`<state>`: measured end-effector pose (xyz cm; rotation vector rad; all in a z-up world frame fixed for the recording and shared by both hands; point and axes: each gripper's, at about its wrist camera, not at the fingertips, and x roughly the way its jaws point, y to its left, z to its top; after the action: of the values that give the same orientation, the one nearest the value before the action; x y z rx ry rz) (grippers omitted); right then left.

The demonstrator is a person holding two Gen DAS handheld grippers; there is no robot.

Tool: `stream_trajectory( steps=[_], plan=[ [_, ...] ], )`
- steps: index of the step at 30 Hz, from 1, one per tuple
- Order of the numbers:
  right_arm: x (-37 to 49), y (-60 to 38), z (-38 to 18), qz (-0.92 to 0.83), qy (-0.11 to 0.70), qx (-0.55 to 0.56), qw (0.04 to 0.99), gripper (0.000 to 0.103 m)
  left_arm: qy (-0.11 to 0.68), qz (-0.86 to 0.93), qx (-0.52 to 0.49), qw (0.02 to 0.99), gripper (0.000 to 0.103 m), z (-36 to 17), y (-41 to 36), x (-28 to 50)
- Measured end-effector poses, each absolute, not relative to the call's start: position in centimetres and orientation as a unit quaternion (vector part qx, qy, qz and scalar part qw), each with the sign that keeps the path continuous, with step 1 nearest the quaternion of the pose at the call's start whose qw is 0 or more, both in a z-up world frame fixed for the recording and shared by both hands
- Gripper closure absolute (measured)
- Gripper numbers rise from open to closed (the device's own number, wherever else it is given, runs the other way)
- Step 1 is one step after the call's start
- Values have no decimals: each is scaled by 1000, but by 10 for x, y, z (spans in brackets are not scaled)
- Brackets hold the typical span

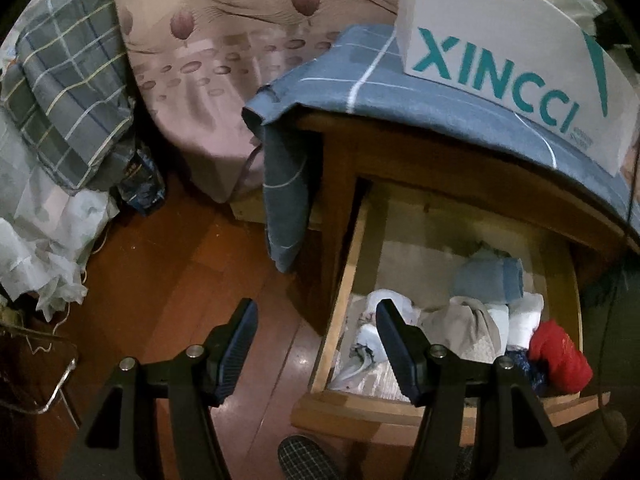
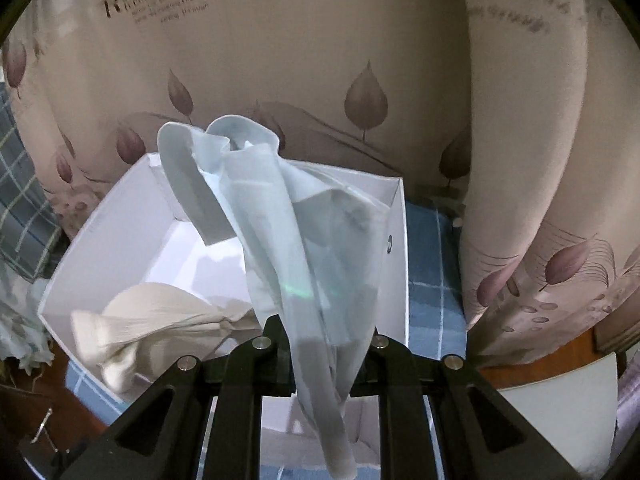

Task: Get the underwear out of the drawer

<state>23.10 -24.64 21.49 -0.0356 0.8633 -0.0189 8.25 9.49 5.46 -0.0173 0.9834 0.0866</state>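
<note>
Right gripper [image 2: 320,344]: jaws closed tight on a pale blue-white piece of underwear [image 2: 288,220], pinched low so the cloth stands up above the fingers and also trails down below them.
Held underwear: hangs over the open white box [image 2: 120,216], above its inner space; whether it touches the box cannot be told.
White box: stands on a blue checked cloth [image 2: 432,248] and already holds a cream garment [image 2: 160,320] in its near left corner.
Behind the box: a beige curtain [image 2: 280,40] printed with mauve leaves.
Left gripper [image 1: 316,344]: jaws about half open with nothing between them, one finger over the wooden floor [image 1: 180,260], the other over the near left corner of the drawer.
Drawer [image 1: 344,292]: pulled open from a wooden cabinet, its back part bare.
Drawer contents: a folded blue piece [image 1: 492,276], a beige piece [image 1: 464,324], white rolled pieces [image 1: 520,316] and a red piece [image 1: 560,356], bunched toward the front.
Cabinet top: covered by the blue checked cloth, with the white box, lettered XINCCI in teal, standing on it.
Bottom edge: the toe of a checked slipper [image 1: 300,456] on the floor.
</note>
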Motion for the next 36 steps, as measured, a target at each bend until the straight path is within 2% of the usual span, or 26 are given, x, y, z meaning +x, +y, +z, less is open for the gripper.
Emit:
stream_trajectory(
  steps=[9, 10, 12, 13, 25, 29, 36],
  plan=[
    [233, -258, 197, -19, 428, 16, 904, 75, 478, 34, 1, 878, 40, 51, 90, 85],
    [231, -260, 199, -22, 426, 18, 904, 73, 480, 35, -1, 876, 40, 49, 91, 85],
    [228, -263, 203, -8, 422, 34, 906, 60, 484, 36, -3, 874, 40, 48, 93, 86],
    [224, -265, 206, -3, 420, 41, 906, 58, 485, 36, -5, 874, 40, 48, 93, 86],
    [117, -265, 240, 65, 402, 13, 913, 50, 500, 22, -31, 865, 40, 45, 101, 88],
    [73, -259, 222, 90, 429, -25, 899, 50, 517, 2, -17, 856, 40, 43, 96, 89],
    [26, -253, 154, 121, 502, -47, 855, 50, 527, -28, 38, 849, 40, 41, 76, 83]
  ],
)
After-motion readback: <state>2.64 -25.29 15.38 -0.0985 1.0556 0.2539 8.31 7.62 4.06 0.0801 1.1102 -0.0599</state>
